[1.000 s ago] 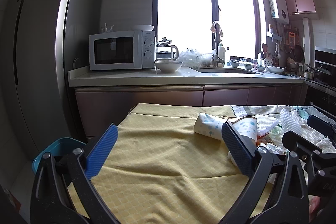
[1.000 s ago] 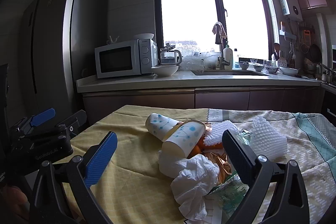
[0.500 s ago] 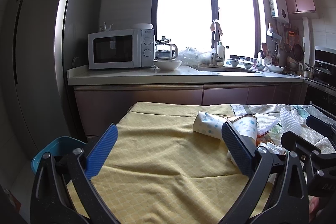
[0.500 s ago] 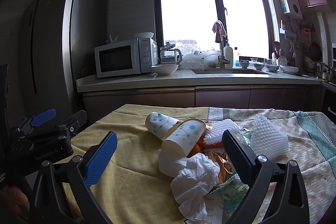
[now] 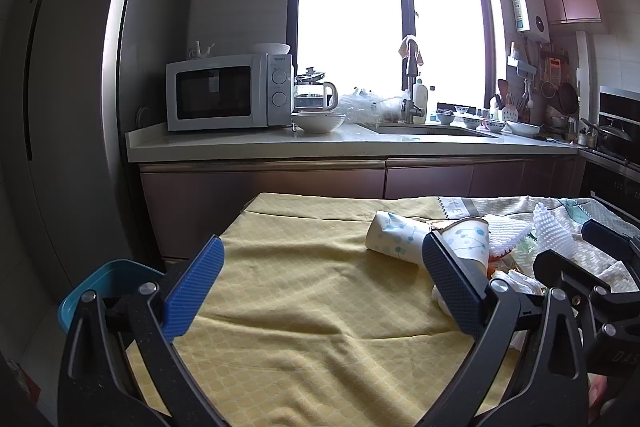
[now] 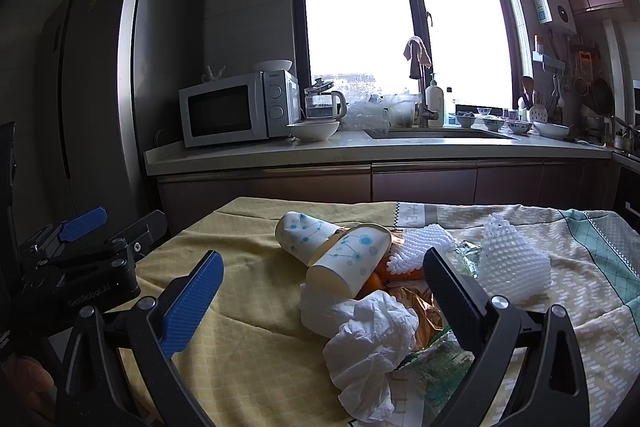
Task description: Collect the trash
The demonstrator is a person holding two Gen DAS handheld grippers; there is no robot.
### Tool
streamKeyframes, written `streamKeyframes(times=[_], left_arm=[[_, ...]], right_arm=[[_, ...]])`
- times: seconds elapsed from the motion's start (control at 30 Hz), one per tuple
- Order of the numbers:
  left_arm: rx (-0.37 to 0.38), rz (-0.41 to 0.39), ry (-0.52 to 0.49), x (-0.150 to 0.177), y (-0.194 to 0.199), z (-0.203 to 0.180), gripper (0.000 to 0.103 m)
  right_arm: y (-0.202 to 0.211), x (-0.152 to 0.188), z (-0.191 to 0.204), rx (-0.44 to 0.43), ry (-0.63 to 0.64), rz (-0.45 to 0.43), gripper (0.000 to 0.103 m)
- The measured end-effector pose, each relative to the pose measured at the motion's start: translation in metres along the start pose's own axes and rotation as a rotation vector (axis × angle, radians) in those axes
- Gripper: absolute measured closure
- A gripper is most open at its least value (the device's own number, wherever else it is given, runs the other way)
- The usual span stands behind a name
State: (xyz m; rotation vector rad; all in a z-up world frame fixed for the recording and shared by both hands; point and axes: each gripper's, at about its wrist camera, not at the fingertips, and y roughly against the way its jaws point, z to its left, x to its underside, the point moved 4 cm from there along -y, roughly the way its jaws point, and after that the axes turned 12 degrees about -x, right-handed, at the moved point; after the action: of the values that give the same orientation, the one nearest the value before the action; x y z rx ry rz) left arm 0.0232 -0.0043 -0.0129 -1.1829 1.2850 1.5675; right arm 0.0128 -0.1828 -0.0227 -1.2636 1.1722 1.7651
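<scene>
I hold my left gripper (image 5: 320,287) over the yellow cloth (image 5: 304,291) on the table. Its two blue fingers (image 5: 196,289) are wide apart and there is nothing between them, only bare cloth. My right gripper (image 6: 320,301) is spread wide too, and it holds nothing. It hangs just in front of the trash pile.

The trash sits in a heap on the cloth, on the right side of the table. There are two paper cups with blue dots. One paper cup (image 6: 306,235) lies on its side at the back. The other cup (image 6: 350,262) lies tipped over in front of it, and the two touch. Just below them is a crumpled white tissue (image 6: 372,343), right between my right gripper's fingers as I look along them. Something orange (image 6: 374,279) peeks out under the front cup. A shiny brown wrapper (image 6: 412,301) lies beside the tissue. A see-through green bag (image 6: 436,367) lies flat by my right finger. Behind it are two white foam nets: a flat one (image 6: 420,247) near the cups and a puffy one (image 6: 512,259) farther right.

From my left camera the same cups (image 5: 394,237) are off to the right, partly behind my right-hand finger. Down low on the left, beside the table, I see the rim of a blue bin (image 5: 104,279).

Behind the table is a kitchen counter (image 5: 328,143) with a white microwave (image 5: 228,97) and a white bowl (image 5: 318,122) just beside it.
</scene>
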Motion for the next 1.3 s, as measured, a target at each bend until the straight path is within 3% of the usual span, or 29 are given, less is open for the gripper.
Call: streamKeyframes(times=[0.37,0.57,0.8,1.0,1.23,1.3], left_arm=[[0.017,0.020,-0.010,0.002,-0.005,-0.007,0.005],[0.066,0.060,-0.038,0.007,-0.013,-0.019,0.006],[0.178,0.157,-0.112,0.017,-0.033,-0.051,0.006],[0.327,0.267,-0.166,0.019,-0.061,-0.090,0.006],[0.437,0.338,-0.217,0.016,-0.093,-0.137,0.009],[0.468,0.367,-0.231,0.016,-0.102,-0.150,0.011]], right_arm=[[-0.002,0.001,-0.007,0.000,-0.009,0.010,0.006],[-0.003,0.006,-0.017,0.015,-0.022,0.033,0.006],[-0.007,0.016,-0.043,0.044,-0.065,0.085,0.006],[-0.015,0.028,-0.065,0.026,-0.129,0.147,0.006],[-0.025,0.042,-0.073,-0.045,-0.162,0.231,0.030],[-0.028,0.045,-0.070,-0.066,-0.152,0.249,0.032]])
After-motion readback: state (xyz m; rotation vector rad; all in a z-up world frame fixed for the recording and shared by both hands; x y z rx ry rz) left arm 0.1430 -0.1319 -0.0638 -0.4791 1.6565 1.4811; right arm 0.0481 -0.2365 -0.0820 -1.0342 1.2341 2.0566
